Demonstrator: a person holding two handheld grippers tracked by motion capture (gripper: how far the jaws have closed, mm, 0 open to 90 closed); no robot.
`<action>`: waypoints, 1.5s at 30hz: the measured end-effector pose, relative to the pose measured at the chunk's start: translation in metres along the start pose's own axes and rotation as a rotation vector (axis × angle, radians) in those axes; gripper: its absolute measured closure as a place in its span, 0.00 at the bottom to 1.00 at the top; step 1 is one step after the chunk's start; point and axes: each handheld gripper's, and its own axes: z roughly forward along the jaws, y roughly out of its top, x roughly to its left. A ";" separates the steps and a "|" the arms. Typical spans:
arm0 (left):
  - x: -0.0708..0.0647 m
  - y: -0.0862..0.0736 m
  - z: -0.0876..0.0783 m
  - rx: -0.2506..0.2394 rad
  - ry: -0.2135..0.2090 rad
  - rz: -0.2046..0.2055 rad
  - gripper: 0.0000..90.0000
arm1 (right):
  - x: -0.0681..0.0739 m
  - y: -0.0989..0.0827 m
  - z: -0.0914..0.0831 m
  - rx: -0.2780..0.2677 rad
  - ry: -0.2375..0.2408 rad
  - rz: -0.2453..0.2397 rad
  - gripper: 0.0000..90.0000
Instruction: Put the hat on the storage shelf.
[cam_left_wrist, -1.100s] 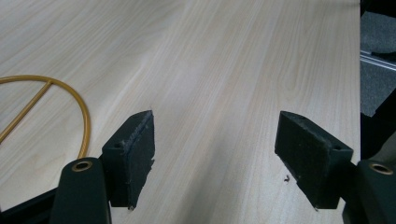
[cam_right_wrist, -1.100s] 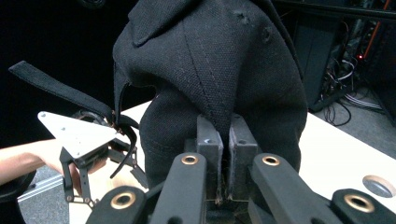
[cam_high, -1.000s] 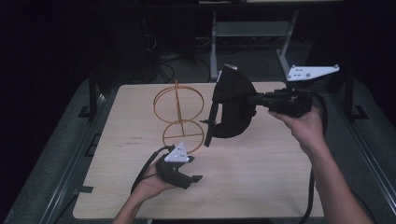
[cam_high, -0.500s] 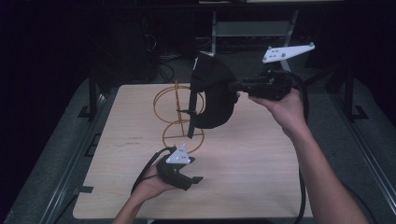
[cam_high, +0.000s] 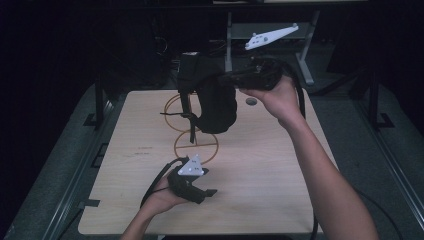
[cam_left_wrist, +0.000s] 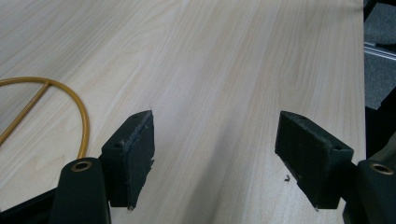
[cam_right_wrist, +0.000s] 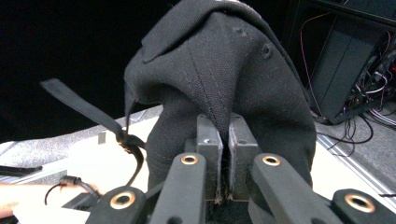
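Observation:
A black cap (cam_high: 216, 102) hangs in the air from my right gripper (cam_high: 223, 78), whose jaws are shut on a fold of its fabric. In the right gripper view the pads (cam_right_wrist: 208, 140) pinch the cap (cam_right_wrist: 219, 60), and a loose strap (cam_right_wrist: 88, 114) dangles at its left. The cap hovers over the upper ring of a gold wire stand (cam_high: 192, 140) on the wooden table (cam_high: 270, 170). My left gripper (cam_high: 209, 192) rests low near the table's front, open with nothing between its jaws (cam_left_wrist: 217, 140). Part of the gold wire base (cam_left_wrist: 79, 107) curves just left of it.
A small round hole (cam_high: 251, 101) sits in the table near the back right. A metal frame (cam_high: 306, 55) stands behind the table. Dark grey floor and rails flank both sides. Cables and equipment (cam_right_wrist: 355, 88) lie beyond the table edge.
My right hand has carried the cap leftward and upward, from beside the wire stand to over its top. The left hand has stayed in place.

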 end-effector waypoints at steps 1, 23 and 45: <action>0.000 0.000 0.000 0.000 0.000 0.000 0.31 | 0.000 0.000 0.000 0.000 0.000 0.000 0.96; 0.003 0.000 0.005 0.016 -0.007 0.009 0.31 | -0.009 0.026 0.073 0.059 0.060 0.032 0.94; -0.004 -0.003 0.014 0.040 -0.013 0.018 0.32 | -0.017 0.007 0.118 0.102 0.016 0.070 0.42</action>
